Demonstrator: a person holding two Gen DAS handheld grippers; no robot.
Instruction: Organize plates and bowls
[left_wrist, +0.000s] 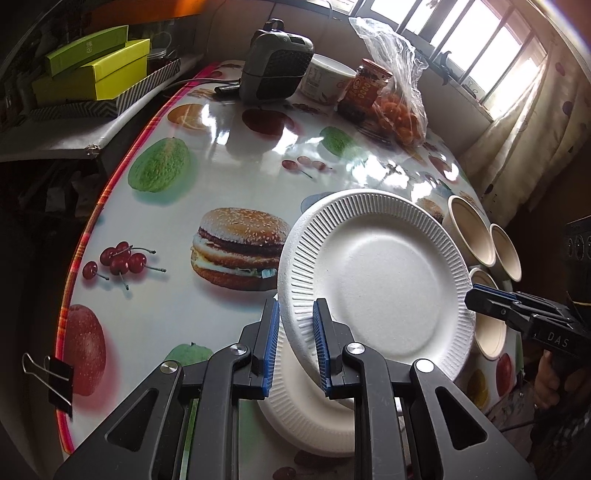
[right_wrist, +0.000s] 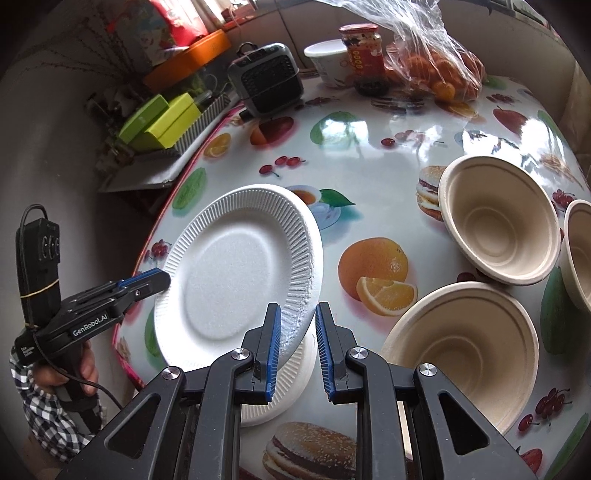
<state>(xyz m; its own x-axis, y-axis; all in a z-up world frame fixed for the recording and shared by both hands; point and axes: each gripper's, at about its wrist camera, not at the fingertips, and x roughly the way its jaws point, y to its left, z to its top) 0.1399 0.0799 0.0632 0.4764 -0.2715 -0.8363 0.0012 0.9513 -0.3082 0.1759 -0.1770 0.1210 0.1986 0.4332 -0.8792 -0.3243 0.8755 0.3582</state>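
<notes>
Fruit-print table (left_wrist: 229, 162) carries three tan bowls (right_wrist: 502, 221) at right, white plate (left_wrist: 376, 273) lifted tilted over lower plate (right_wrist: 291, 384) — left gripper (left_wrist: 295, 314) and right gripper (right_wrist: 298, 314) both pinched narrow on its opposite rims.

White ribbed plate (right_wrist: 236, 266) tilted, raised at opposite rims over a second white plate (right_wrist: 280, 391) lying flat. Three beige bowls upright at 3 o'clock: near bowl (right_wrist: 476, 354), far bowl (right_wrist: 498, 218), edge bowl (right_wrist: 580, 251).

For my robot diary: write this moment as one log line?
left gripper: shut on plate | right gripper: shut on plate | plate: tilted above plate stack
</notes>
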